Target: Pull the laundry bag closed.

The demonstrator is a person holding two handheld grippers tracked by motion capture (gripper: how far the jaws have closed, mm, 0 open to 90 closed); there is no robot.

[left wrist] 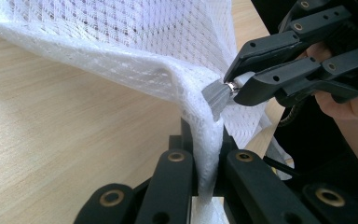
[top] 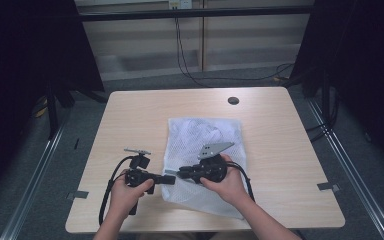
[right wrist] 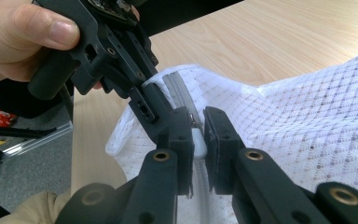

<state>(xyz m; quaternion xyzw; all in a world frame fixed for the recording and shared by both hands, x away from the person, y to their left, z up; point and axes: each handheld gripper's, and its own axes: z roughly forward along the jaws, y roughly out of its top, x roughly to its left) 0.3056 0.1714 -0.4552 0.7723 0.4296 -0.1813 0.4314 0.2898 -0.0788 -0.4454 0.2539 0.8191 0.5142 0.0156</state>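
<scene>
**Two grippers at the zipper of a mesh bag**

Pale wood tabletop (top: 130,120) carries the work, ringed by dark curtains and grey floor. On it, near the front edge and a little right of centre, lies our white mesh bag (top: 200,135), flat and slightly rumpled. It is a diamond-knit net, see-through enough that the wood shows behind it, with a grey zipper tape (right wrist: 179,93) running along its near left edge and a small white zipper pull (right wrist: 199,142).

We judge the bag to be very light, limp and quick to bunch, so it will follow any tug instead of resisting; it needs one hold to anchor the fabric and another on the pull. The net could snag, so the seam and the tape are the safer places to grip.

Our left gripper (left wrist: 207,175) is clamped on a fold of the bag's edge beside the zipper end, lifting it off the wood. Our right gripper (right wrist: 198,130), just beside it and pointing left toward it, is pinched narrow on the zipper pull.

A small dark cable port (top: 233,100) sits at the far side, well apart.
</scene>
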